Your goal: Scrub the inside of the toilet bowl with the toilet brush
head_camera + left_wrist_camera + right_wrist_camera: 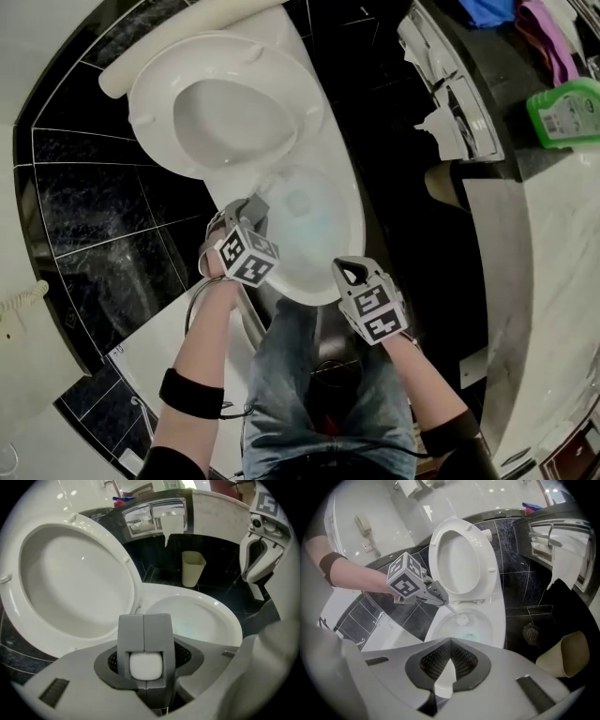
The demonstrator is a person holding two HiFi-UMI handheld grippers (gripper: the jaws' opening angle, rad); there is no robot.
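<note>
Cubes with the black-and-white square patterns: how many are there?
2. One cube rides on the left gripper at the toilet bowl's edge. The other is on the right gripper, nearer the person's legs. None seems hidden.

Black glossy tiled floor (519, 617). White toilet (349, 202) stands on it, beige waste bin (565, 660) off to one side, round drain (531, 632) set between them.

Black tile floor (103, 206), beige bin (562, 660), marble counter (553, 244).
</note>
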